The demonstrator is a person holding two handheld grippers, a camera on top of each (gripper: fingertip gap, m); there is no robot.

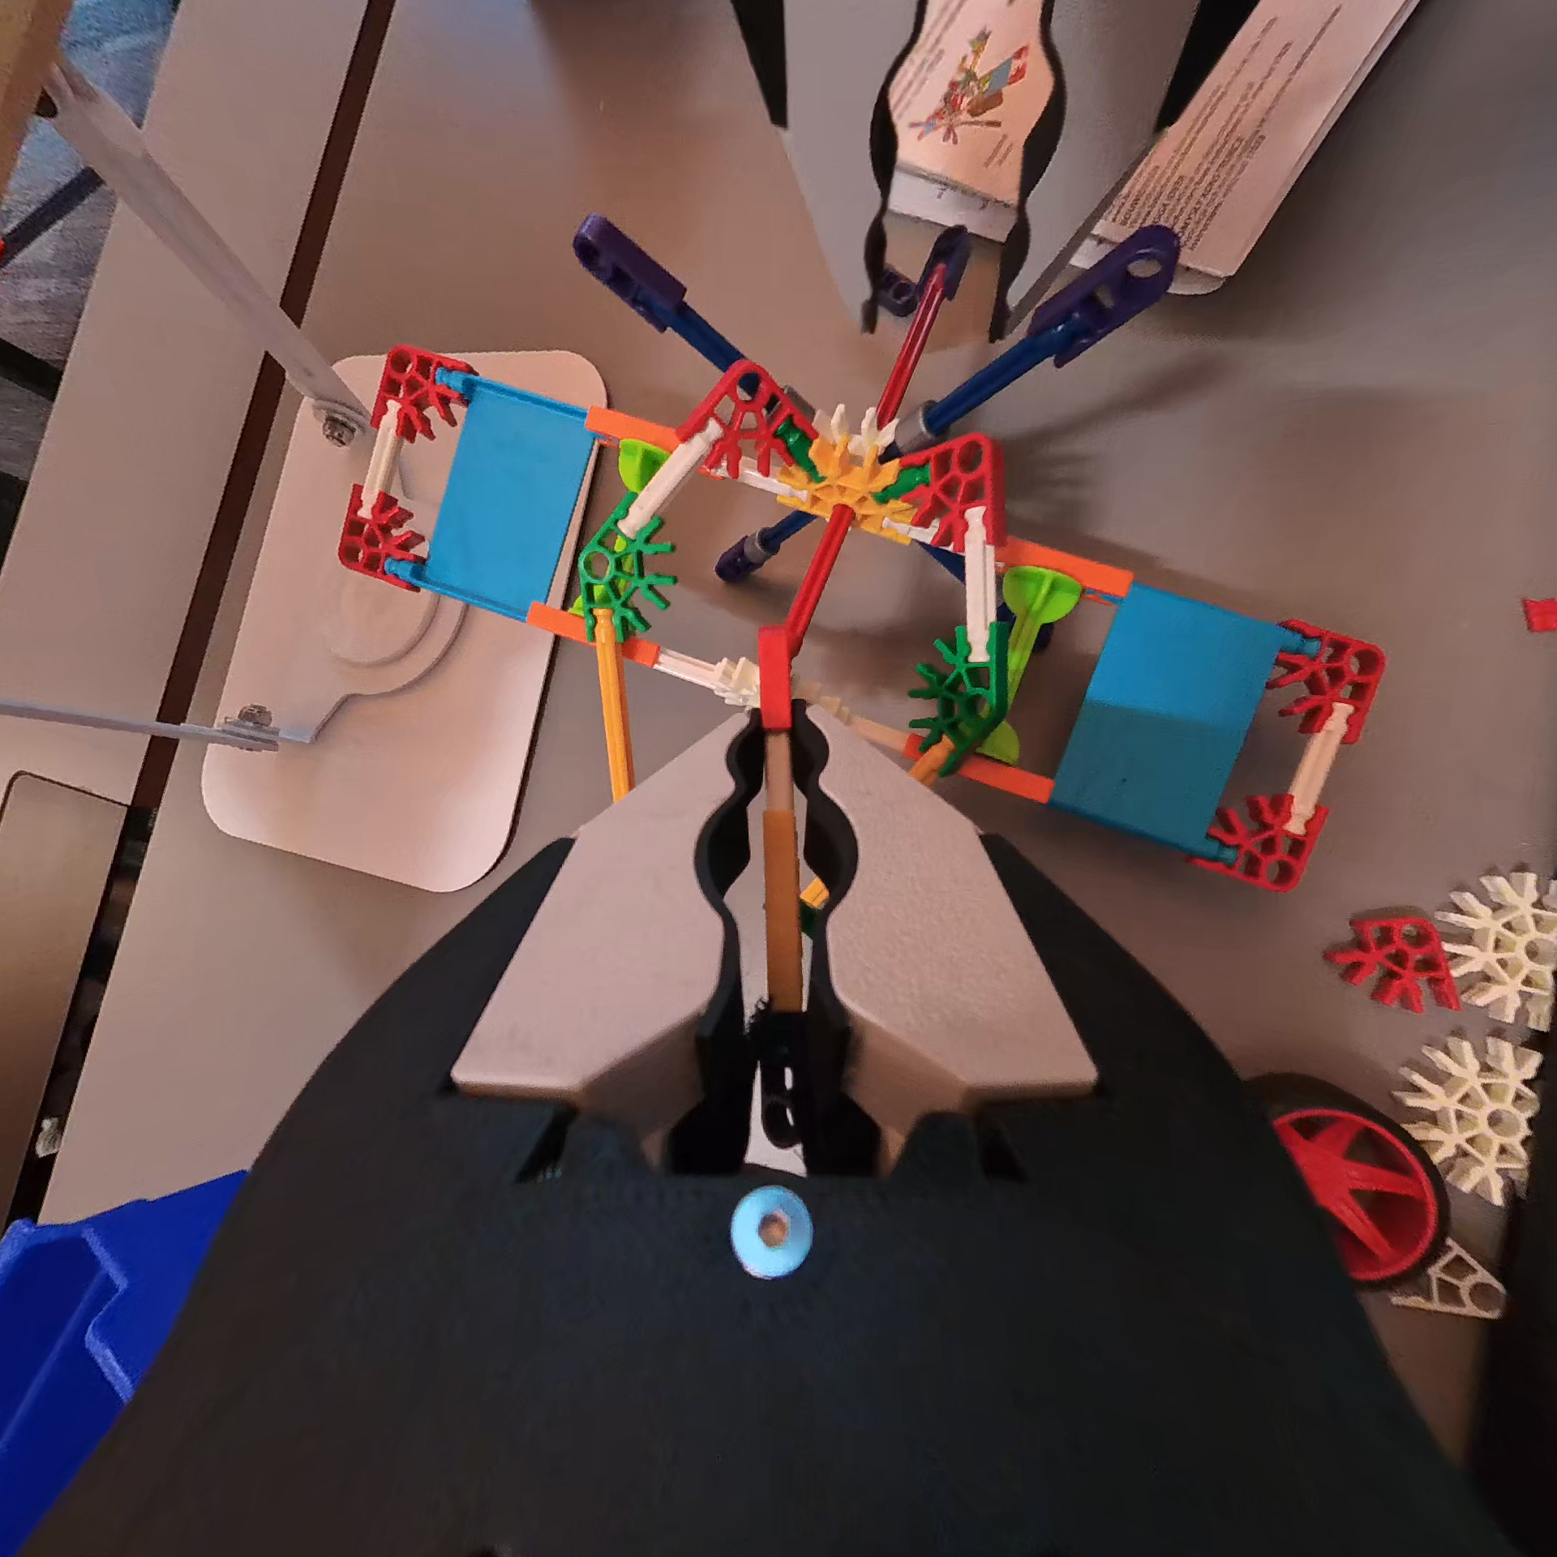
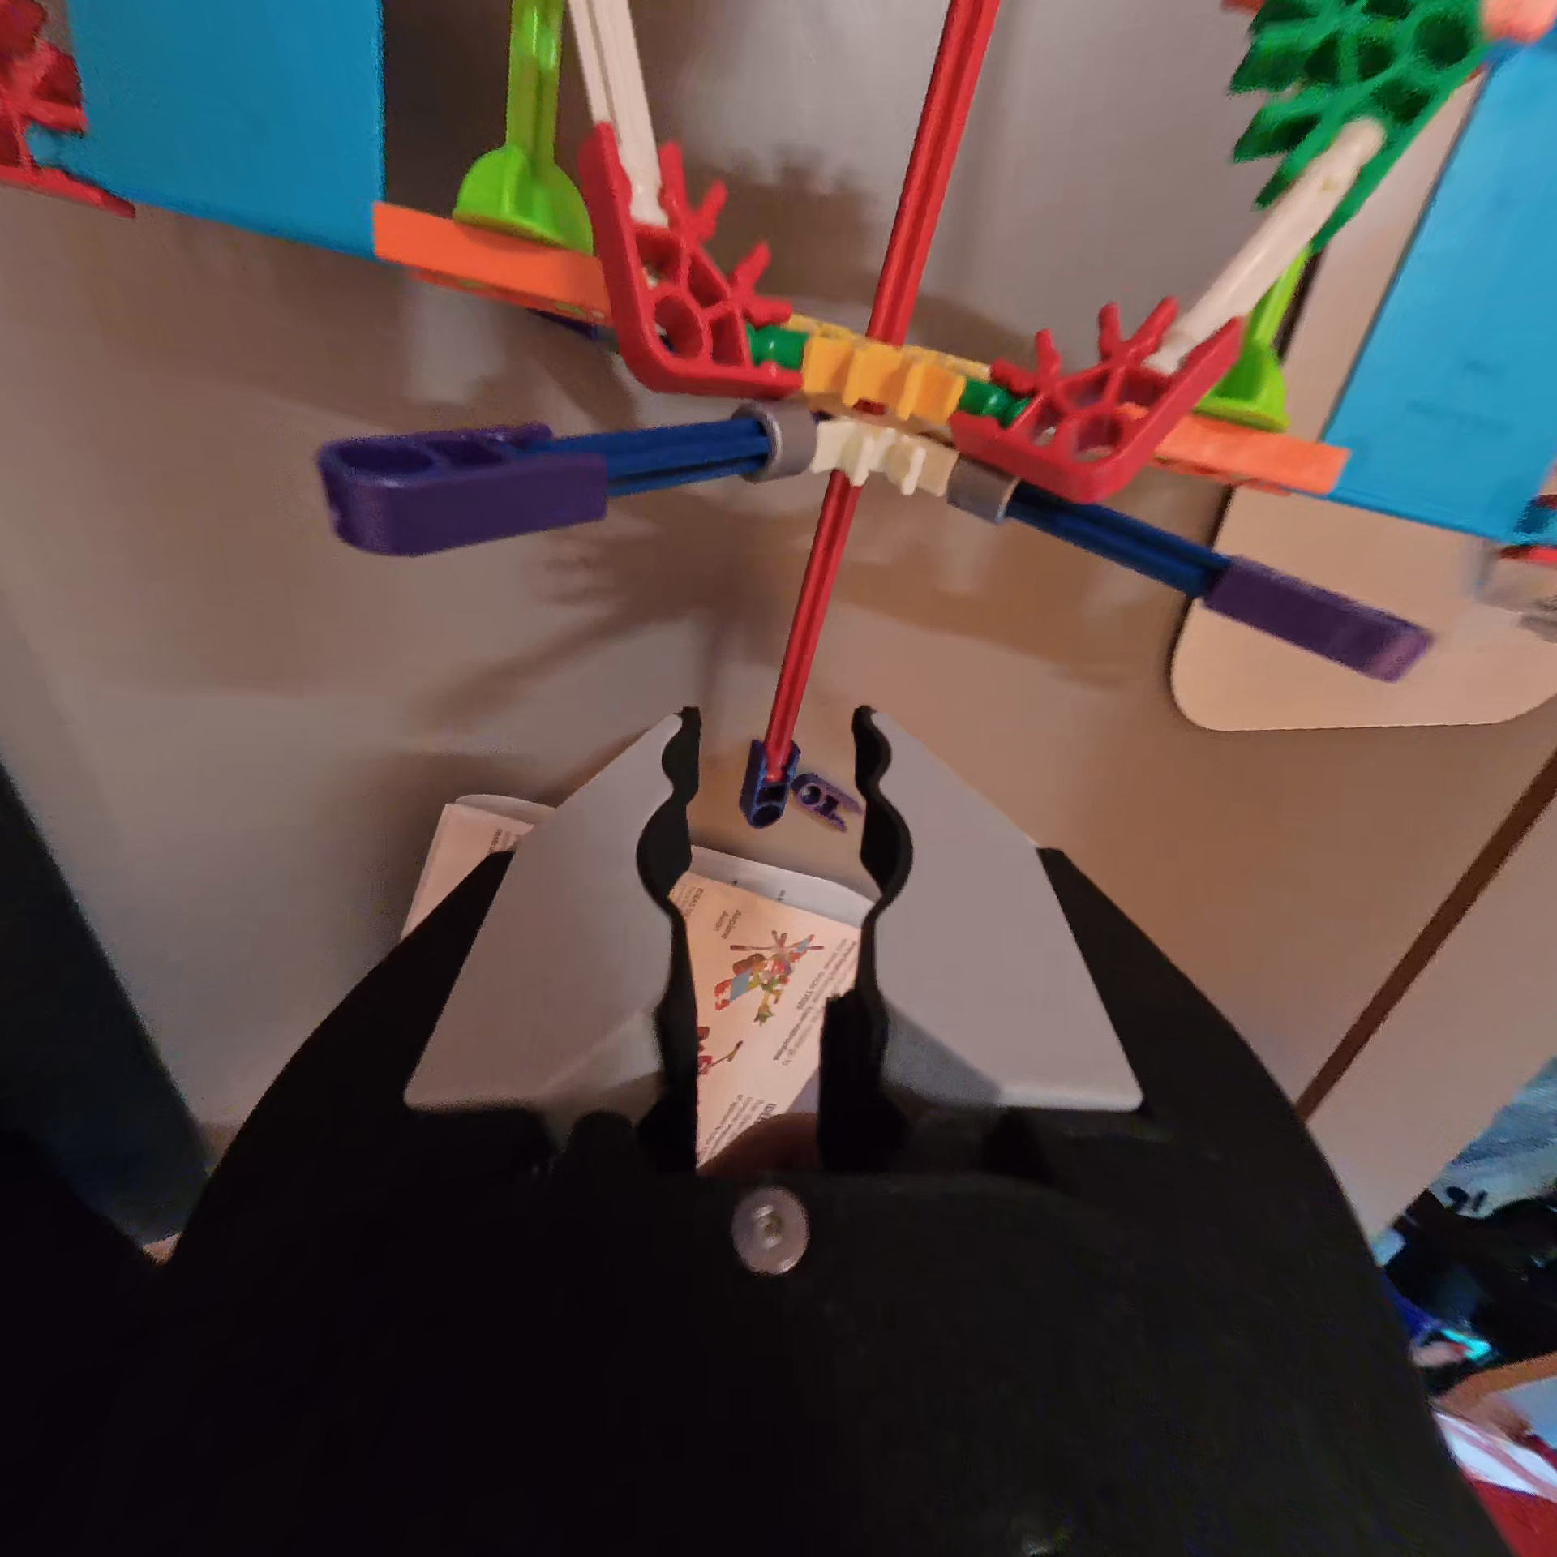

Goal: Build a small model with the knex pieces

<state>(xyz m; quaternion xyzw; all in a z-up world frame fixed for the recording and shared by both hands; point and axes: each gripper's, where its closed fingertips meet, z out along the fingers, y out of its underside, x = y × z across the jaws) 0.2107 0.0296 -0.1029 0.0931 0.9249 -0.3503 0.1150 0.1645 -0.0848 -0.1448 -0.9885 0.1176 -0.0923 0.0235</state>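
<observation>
**Jaws steady on the rod, second pair lined up at the far end**

Jaws of our left gripper [image 1: 777,741] are pinched on an orange rod [image 1: 782,910] that runs back between them, tips just beside a red connector [image 1: 775,674] of the toy model [image 1: 842,480]. Jaws of our right gripper [image 2: 777,741] stand spread, with the purple clip [image 2: 771,783] at the end of the long red rod [image 2: 851,472] sitting in the gap, touching neither side as far as we can tell. The model stands on the counter [image 1: 505,168], over a white base plate [image 1: 404,758]. We judge it best to keep the left pinch firm and centre the clip squarely. Loose white connectors [image 1: 1500,944], a red wheel [image 1: 1356,1188] and a printed sheet [image 2: 758,977] lie nearby.
</observation>
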